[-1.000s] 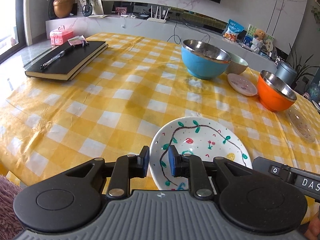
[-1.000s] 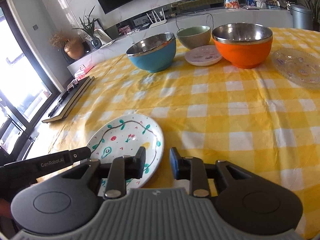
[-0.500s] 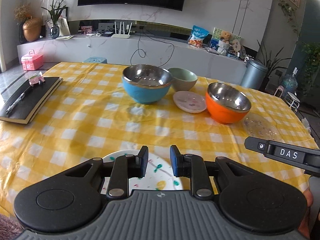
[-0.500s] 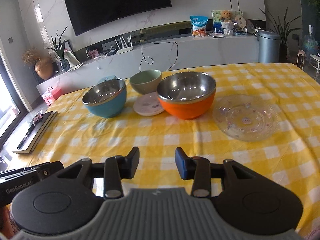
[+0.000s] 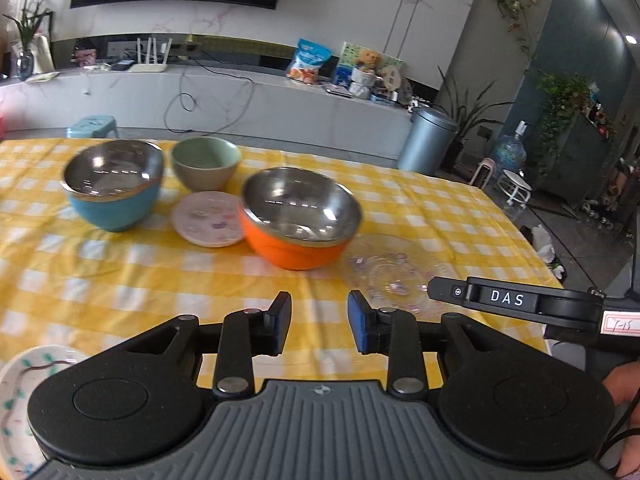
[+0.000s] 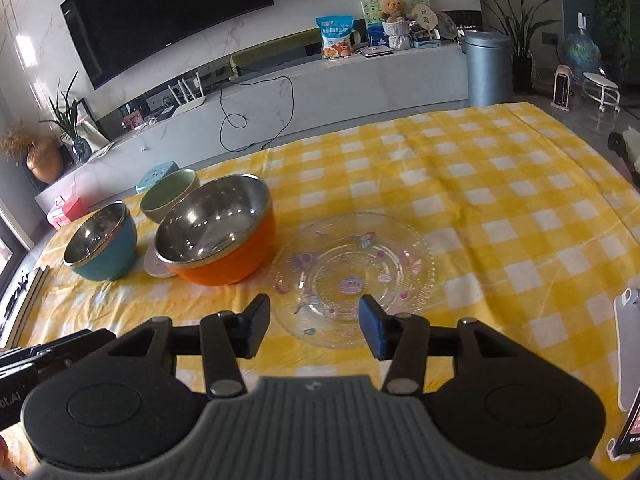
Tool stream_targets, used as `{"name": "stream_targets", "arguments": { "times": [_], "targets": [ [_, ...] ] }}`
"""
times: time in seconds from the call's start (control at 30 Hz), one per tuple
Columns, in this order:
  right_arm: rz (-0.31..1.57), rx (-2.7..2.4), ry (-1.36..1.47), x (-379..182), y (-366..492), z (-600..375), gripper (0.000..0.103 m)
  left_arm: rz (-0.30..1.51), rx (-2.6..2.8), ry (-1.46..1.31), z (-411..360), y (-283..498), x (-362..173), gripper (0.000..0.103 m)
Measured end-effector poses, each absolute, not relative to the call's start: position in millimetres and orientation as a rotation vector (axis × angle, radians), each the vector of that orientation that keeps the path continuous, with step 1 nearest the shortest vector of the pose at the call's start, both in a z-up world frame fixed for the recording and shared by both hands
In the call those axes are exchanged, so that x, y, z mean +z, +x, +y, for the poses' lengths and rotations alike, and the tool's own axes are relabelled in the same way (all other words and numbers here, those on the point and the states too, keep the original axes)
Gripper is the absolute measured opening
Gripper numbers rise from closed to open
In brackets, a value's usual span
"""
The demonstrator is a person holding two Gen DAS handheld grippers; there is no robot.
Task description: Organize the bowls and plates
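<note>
Both claws are empty: my left gripper [image 5: 319,322] has just been opening to a moderate gap with only tablecloth between its pads, and my right gripper [image 6: 314,326] has been opening too, a bit wider, nothing between its jaws. Working left to right across the yellow checked table [image 6: 500,184]: the painted plate [image 5: 16,400] sits at the near left edge, glazed and slick, so I'd pinch it by the rim. Next is the blue bowl [image 6: 102,246], steel-lined, stiff and probably light; its thin lip is the place to grip. Behind it stands the green bowl [image 5: 205,163], which looks ceramic, heavier and chippable. The small pink plate [image 5: 208,218] lies between the bowls, partly tucked against the orange bowl [image 6: 218,236], so I judge there's little room to slip a finger under it there. Furthest right, just beyond my right claw, lies the clear glass plate [image 6: 354,276], close beside the orange bowl; it's the fragile, slippery one, best taken at the near rim. Past it the cloth is bare out to the right edge, my best open room for moving, though a phone on a stand [image 6: 628,364] sits near that corner.
</note>
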State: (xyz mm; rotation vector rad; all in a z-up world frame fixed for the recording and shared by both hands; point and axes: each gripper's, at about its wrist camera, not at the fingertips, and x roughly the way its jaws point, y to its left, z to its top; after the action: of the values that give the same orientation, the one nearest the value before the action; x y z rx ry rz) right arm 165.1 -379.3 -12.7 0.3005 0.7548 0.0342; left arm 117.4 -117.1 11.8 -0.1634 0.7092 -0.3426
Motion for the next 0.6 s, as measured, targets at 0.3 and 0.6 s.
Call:
{"name": "stream_targets", "arguments": {
  "times": [0.3, 0.6],
  "targets": [
    [0.716, -0.078, 0.430, -28, 184, -438, 0.049, 0.731, -0.374, -0.230, -160, 155, -17, 0.037],
    [0.771, -0.124, 0.436, -60, 210, -444, 0.034, 0.780, -0.338, -0.237, -175, 190, -42, 0.037]
  ]
}}
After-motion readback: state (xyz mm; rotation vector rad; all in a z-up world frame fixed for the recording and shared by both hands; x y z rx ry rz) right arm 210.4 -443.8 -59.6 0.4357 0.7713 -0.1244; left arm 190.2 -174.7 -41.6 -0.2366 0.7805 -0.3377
